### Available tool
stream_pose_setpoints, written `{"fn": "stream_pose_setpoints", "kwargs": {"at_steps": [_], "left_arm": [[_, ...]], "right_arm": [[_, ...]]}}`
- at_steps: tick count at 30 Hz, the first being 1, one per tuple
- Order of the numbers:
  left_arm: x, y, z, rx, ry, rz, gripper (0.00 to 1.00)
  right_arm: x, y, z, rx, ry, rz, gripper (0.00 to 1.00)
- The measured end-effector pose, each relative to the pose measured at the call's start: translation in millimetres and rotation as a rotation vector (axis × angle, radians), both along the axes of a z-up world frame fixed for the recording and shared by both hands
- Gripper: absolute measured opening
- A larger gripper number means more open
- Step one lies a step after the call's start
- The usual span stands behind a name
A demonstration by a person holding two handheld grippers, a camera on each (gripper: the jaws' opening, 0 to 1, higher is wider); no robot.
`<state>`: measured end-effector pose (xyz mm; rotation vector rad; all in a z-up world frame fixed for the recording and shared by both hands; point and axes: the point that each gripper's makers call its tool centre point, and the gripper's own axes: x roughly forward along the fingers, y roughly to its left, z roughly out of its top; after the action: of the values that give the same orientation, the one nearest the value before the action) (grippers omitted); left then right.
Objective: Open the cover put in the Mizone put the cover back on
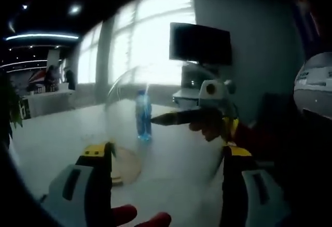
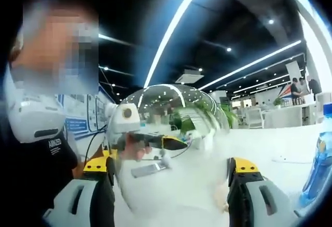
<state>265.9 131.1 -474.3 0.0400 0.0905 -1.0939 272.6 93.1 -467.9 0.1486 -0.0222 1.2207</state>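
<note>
In the right gripper view, the right gripper (image 2: 168,172) grasps the clear dome cover (image 2: 171,133) between wide-set jaws. The left gripper (image 1: 166,159), jaws released, points across the white table (image 1: 62,133) toward the upright Mizone bottle (image 1: 143,117), near the wooden base (image 1: 126,166).

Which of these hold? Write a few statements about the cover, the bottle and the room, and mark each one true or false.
1. The blue bottle stands upright on the white table. True.
2. The cover is dark metal. False: it is a clear dome, and the left gripper view shows the bottle through it.
3. The bottle stands on the wooden base. False: it stands on the bare table beyond the base.
4. A dark screen is up beside the bright windows. True.
</note>
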Motion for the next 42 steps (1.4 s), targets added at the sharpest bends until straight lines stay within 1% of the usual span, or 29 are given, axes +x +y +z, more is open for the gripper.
{"fn": "stream_pose_setpoints", "kwargs": {"at_steps": [2,5,12,15,21,23,25,27,29,33,37,38,42], "left_arm": [[-0.2,0.9,-0.5,-0.005,-0.013,-0.01,0.75],[-0.5,0.6,0.4,-0.021,-0.015,-0.014,0.75],[-1.8,1.2,1.5,-0.039,-0.019,-0.01,0.74],[-3.4,3.1,1.5,-0.04,-0.022,-0.005,0.73],[-5.0,6.5,2.0,-0.051,-0.02,-0.003,0.71],[-5.2,5.3,2.8,-0.046,-0.013,0.005,0.71],[-4.6,4.8,3.0,-0.039,-0.009,0.01,0.71],[-4.4,5.0,2.7,-0.04,0.001,0.013,0.71],[-3.4,4.7,2.0,-0.039,0.014,0.015,0.71],[-3.4,3.4,2.1,-0.009,0.03,0.022,0.71],[-2.9,2.6,1.5,0.018,0.041,0.027,0.7],[-2.4,2.9,1.0,0.033,0.041,0.032,0.7],[-1.9,3.0,0.3,0.047,0.048,0.041,0.7]], "right_arm": [[-0.2,-0.2,-0.1,-0.002,-0.001,0.001,0.84],[-1.3,-0.9,-0.2,-0.004,-0.002,-0.002,0.83],[-6.8,-10.1,-0.4,-0.012,0.001,-0.026,0.77],[-10.2,-17.0,-2.0,-0.018,-0.017,-0.032,0.73],[-10.8,-23.4,-1.1,0.0,0.001,-0.049,0.71],[-12.3,-21.5,-1.8,0.003,0.026,-0.023,0.71],[-10.1,-19.0,-1.1,0.005,0.025,-0.016,0.72],[-8.1,-14.7,-2.5,-0.019,0.024,0.001,0.73],[-5.1,-12.5,-0.7,-0.028,0.018,0.02,0.74],[-1.4,-9.7,-1.1,-0.036,0.024,0.071,0.76],[1.9,-7.6,-2.7,-0.017,0.036,0.114,0.78],[2.9,-6.4,-2.9,-0.001,0.046,0.128,0.79],[4.1,-8.3,-3.1,0.01,0.057,0.154,0.78]]}}
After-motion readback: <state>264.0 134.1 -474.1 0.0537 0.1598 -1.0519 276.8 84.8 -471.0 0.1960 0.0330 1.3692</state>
